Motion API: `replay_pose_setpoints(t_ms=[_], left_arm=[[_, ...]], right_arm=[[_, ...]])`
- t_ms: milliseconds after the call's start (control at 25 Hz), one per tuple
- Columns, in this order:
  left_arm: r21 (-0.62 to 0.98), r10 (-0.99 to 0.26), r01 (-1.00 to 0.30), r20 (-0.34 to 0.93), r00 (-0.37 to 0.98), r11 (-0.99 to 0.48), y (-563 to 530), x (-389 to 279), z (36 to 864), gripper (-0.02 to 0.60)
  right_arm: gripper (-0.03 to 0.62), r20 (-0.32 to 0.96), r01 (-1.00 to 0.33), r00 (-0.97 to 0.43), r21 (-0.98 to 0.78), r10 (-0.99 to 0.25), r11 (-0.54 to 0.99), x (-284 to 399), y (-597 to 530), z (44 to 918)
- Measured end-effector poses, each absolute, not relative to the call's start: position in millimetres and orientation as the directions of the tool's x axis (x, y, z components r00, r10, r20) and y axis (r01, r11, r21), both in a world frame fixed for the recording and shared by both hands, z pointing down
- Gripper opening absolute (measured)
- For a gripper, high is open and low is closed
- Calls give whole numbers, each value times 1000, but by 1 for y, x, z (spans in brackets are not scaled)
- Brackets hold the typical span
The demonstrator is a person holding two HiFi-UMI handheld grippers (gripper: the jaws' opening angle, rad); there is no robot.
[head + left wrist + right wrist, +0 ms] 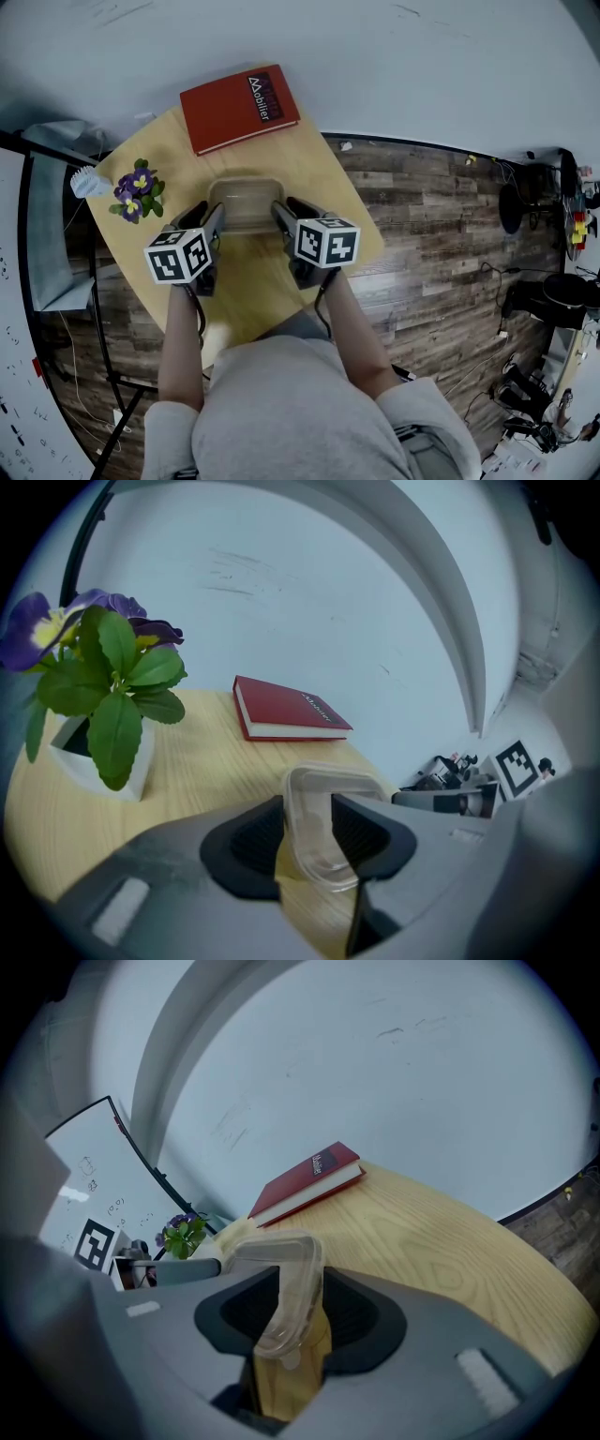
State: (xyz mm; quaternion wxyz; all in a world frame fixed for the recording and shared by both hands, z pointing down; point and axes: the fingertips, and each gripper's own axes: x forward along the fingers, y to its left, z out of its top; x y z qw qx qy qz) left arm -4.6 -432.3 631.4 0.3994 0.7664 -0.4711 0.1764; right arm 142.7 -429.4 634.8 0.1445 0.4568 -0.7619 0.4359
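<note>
2 grips on 1 clear container [246,202]: left gripper [217,216] jaws clamped on its left rim, right gripper [279,210] jaws on the right; apparently resting on wooden surface [321,180], before red book [239,108].

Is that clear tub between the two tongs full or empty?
Empty: the clear tub shows only the wooden table through its walls and floor, with nothing inside.

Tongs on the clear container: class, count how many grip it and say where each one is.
2. The left tongs clamp the left rim of the clear container; the right tongs clamp its right rim, over the wooden table. None appears hidden.
</note>
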Motion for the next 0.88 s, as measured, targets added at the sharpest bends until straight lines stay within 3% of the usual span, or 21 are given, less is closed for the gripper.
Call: replay_pose_setpoints(t_ms=[880], left_arm=[[414, -628, -858, 590, 508, -305, -431, -7, 594, 167]], right_arm=[[138, 571, -846, -509, -471, -645, 251, 137, -429, 599]])
